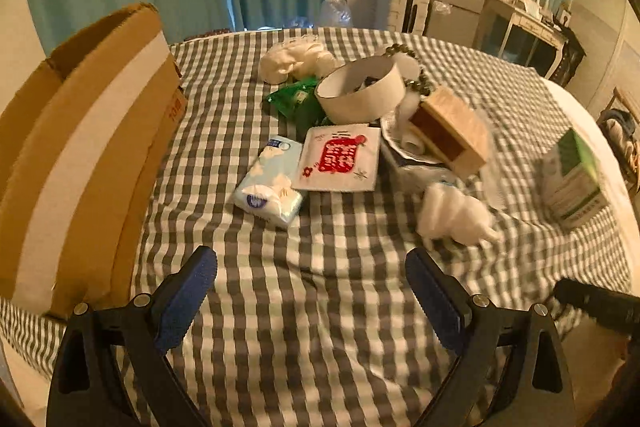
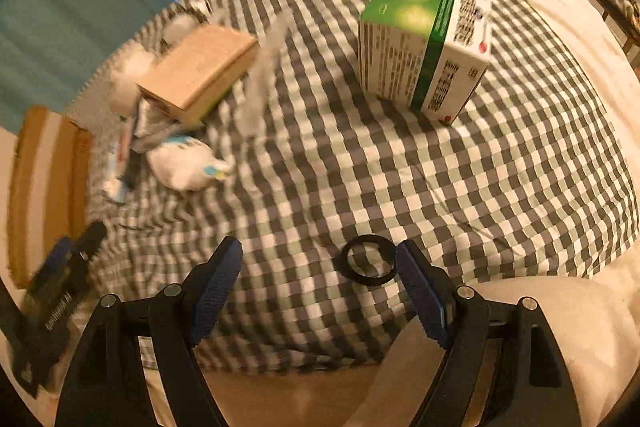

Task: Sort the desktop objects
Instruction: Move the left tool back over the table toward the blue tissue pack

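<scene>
Two grippers hang over the counter (image 1: 304, 291), which is draped in a grey and white checked cloth, and neither holds anything. Your right gripper (image 2: 319, 285) points steeply down with its jaws wide apart. A small black ring (image 2: 369, 260) lies flat on the cloth just inside the right-hand pad, close to touching it, so it sits off-centre between the jaws and not in the middle. Being round, the ring has no long axis to line up with. This hand is clearly the nearer one to it.

Your left gripper (image 1: 311, 297) also has its jaws spread wide, over bare cloth. Ahead of it lies the main clutter: a pale blue tissue pack (image 1: 270, 183) nearest, its long side running away and slightly left, then a white packet with red print (image 1: 339, 159), a white round bowl (image 1: 362, 93) and a wooden box (image 1: 452, 135). A cardboard box (image 1: 84, 155) stands at the left edge. A green and white carton (image 2: 426, 41) stands apart, farther out from the right hand.
</scene>
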`<act>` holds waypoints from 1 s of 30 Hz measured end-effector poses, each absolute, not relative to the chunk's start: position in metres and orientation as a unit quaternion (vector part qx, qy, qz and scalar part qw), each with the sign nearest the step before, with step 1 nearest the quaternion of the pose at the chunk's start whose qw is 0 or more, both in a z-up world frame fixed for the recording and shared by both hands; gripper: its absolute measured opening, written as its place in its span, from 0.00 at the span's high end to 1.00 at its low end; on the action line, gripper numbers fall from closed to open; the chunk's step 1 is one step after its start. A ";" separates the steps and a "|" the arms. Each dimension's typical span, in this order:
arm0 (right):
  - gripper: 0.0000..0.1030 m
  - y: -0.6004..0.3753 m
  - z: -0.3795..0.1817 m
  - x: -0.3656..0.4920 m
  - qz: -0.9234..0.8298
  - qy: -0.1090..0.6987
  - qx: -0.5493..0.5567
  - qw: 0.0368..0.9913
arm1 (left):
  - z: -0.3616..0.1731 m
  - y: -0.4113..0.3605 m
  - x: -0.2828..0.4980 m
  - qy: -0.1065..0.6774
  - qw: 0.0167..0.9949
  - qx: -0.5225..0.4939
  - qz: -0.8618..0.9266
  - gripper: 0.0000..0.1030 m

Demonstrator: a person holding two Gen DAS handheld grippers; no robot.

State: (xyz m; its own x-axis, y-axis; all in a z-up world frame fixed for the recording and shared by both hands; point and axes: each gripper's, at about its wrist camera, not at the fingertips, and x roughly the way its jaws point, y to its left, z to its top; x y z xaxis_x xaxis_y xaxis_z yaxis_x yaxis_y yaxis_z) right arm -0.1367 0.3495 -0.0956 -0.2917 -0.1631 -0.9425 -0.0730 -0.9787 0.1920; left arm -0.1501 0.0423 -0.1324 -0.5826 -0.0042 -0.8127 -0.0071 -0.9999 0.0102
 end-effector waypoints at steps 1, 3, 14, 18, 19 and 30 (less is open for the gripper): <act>0.23 0.347 -0.099 -0.138 -0.794 -0.090 0.600 0.027 | -0.134 0.041 -0.154 0.009 0.000 -0.456 0.890 0.05; 0.23 0.344 -0.107 -0.143 -0.785 -0.085 0.612 0.026 | -0.138 0.038 -0.163 0.011 -0.001 -0.451 0.892 0.05; 0.22 0.353 -0.140 -0.156 -0.746 -0.072 0.662 0.006 | -0.155 0.015 -0.188 0.006 -0.026 -0.461 0.887 0.05; 0.20 0.357 -0.146 -0.156 -0.735 -0.071 0.675 0.010 | -0.162 0.014 -0.190 -0.006 -0.015 -0.471 0.882 0.05; 0.18 0.359 -0.148 -0.157 -0.732 -0.074 0.678 0.013 | -0.162 0.014 -0.191 -0.005 -0.015 -0.473 0.881 0.05; 0.42 0.384 -0.142 -0.144 -0.737 -0.094 0.670 0.005 | -0.170 0.005 -0.199 -0.034 -0.008 -0.487 0.872 0.05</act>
State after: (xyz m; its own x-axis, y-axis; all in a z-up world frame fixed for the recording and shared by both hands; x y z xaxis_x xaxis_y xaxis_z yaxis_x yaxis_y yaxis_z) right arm -0.1440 0.3843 -0.1425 -0.1029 -0.1331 -0.9857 -0.1186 -0.9823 0.1451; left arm -0.1987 0.0045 -0.1700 -0.5247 0.0201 -0.8510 0.0470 -0.9975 -0.0526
